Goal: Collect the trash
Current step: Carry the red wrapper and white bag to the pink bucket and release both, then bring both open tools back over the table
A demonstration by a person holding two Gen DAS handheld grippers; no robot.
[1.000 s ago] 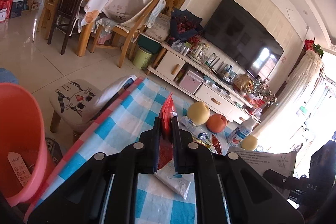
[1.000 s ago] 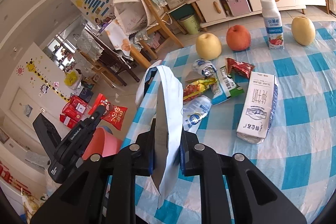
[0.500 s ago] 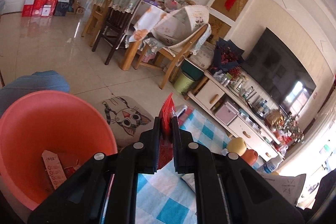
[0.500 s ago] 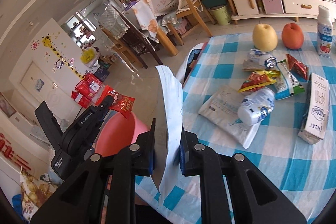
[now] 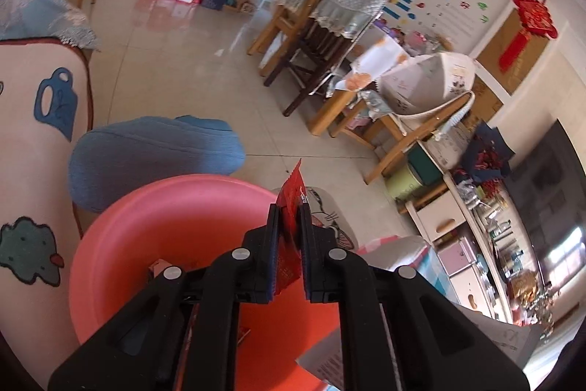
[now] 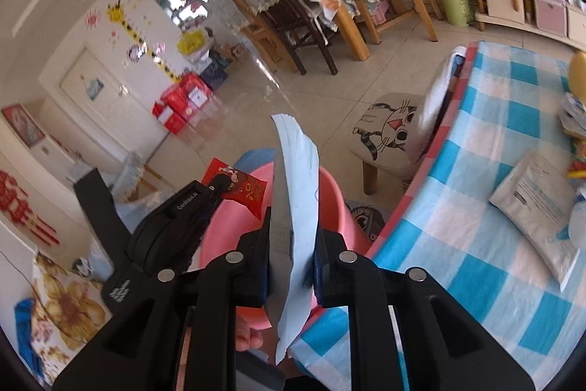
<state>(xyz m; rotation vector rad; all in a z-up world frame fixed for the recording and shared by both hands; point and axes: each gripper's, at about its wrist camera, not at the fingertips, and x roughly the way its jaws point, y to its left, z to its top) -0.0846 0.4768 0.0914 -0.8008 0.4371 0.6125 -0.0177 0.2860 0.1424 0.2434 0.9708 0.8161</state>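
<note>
My left gripper [image 5: 288,207] is shut on a red snack wrapper [image 5: 291,204] and holds it over the pink bucket [image 5: 154,226], which has some trash inside. In the right wrist view the left gripper [image 6: 216,185] shows with the red wrapper [image 6: 243,187] above the bucket [image 6: 331,193]. My right gripper [image 6: 291,226] is shut on a white paper package [image 6: 298,193], held upright beside the bucket's rim. A corner of that package shows low in the left wrist view [image 5: 329,360].
The table with a blue checked cloth [image 6: 476,226] lies to the right, with a white mailer bag [image 6: 538,200] and other wrappers on it. A cat-print stool [image 6: 388,134] stands beside the bucket. A blue cushion stool [image 5: 146,152] is behind it.
Both grippers have swung left away from the table toward the pink bucket. The left one now holds the red wrapper over the bucket's opening; the right one has followed with the white package.
</note>
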